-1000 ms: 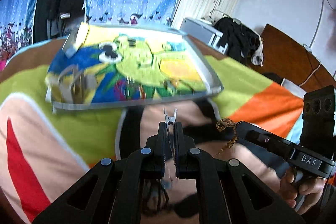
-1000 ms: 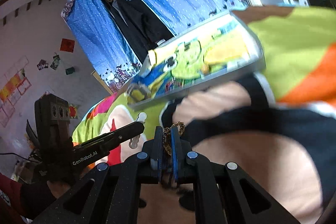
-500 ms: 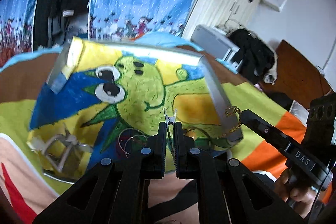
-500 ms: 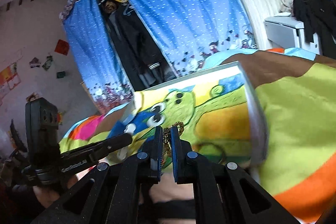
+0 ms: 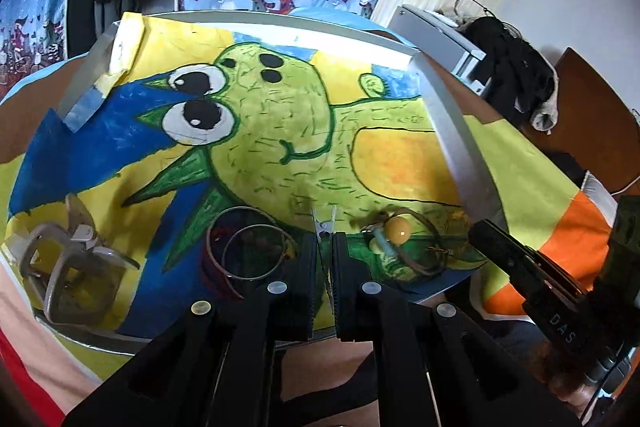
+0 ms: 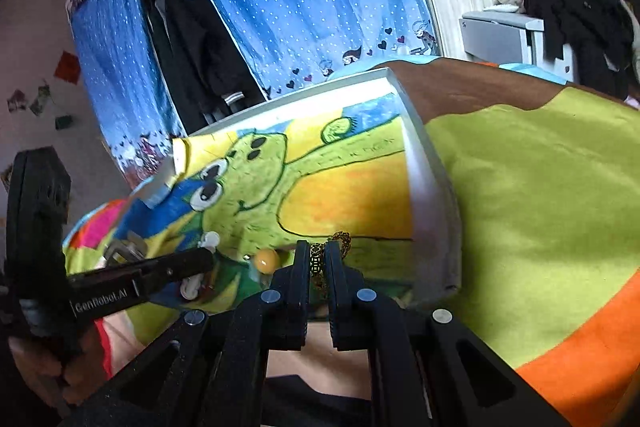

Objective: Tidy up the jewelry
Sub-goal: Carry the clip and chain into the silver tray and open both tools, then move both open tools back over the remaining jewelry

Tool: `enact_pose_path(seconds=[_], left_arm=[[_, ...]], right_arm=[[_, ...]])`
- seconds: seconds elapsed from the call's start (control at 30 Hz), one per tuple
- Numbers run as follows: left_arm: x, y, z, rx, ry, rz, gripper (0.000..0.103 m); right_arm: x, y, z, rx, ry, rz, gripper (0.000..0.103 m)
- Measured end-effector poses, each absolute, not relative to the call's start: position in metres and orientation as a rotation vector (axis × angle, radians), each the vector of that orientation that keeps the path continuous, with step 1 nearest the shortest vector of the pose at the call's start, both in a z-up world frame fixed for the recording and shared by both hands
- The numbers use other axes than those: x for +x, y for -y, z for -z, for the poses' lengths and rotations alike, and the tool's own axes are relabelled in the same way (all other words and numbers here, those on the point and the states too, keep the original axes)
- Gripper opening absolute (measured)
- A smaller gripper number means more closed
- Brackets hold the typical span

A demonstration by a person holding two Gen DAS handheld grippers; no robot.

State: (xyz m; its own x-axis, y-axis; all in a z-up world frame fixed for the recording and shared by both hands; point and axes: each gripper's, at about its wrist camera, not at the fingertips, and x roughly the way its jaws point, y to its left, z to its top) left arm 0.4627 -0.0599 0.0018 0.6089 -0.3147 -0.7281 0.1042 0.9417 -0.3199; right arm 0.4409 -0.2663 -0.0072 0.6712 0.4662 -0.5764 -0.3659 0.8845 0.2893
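Your right gripper [image 6: 319, 259] pinches a gold chain [image 6: 338, 241], jaws nearly closed on it, above the tray's [image 5: 452, 131] near edge. Your left gripper [image 5: 325, 243] clamps a small metal clip [image 5: 324, 223] over the tray's frog drawing [image 5: 272, 115], near thin wire bangles [image 5: 252, 247] and a yellow bead [image 5: 398, 230].

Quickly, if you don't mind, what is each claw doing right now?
Left claw: shut on a small silver clip.
Right claw: shut on a gold chain.
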Motion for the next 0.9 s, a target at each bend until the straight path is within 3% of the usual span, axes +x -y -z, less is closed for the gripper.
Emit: enact_pose_path(seconds=[0.13,0.2,0.27,0.33,0.5,0.67,0.73,0.9], left_arm=[[0.461,0.058,-0.001,-0.242,-0.905,0.217,0.006],[0.460,0.057,-0.002,-0.242,-0.910,0.202,0.012],[0.457,0.055,-0.006,-0.252,-0.905,0.194,0.032],[0.452,0.054,-0.014,-0.251,-0.880,0.178,0.047],[0.436,0.057,-0.040,-0.235,-0.815,0.166,0.062],[0.409,0.058,-0.070,-0.191,-0.703,0.109,0.087],[0.393,0.058,-0.083,-0.175,-0.634,0.100,0.094],[0.352,0.054,-0.108,-0.139,-0.522,0.072,0.100]], right_arm=[[0.439,0.269,0.010,0.144,-0.699,-0.450,0.009],[0.437,0.271,0.010,0.138,-0.701,-0.439,0.010],[0.435,0.273,0.009,0.142,-0.700,-0.429,0.013],[0.430,0.276,0.005,0.140,-0.688,-0.415,0.027],[0.416,0.284,-0.011,0.127,-0.644,-0.382,0.041],[0.398,0.293,-0.034,0.118,-0.582,-0.335,0.065],[0.387,0.295,-0.045,0.111,-0.545,-0.317,0.080],[0.360,0.296,-0.070,0.108,-0.475,-0.308,0.092]])
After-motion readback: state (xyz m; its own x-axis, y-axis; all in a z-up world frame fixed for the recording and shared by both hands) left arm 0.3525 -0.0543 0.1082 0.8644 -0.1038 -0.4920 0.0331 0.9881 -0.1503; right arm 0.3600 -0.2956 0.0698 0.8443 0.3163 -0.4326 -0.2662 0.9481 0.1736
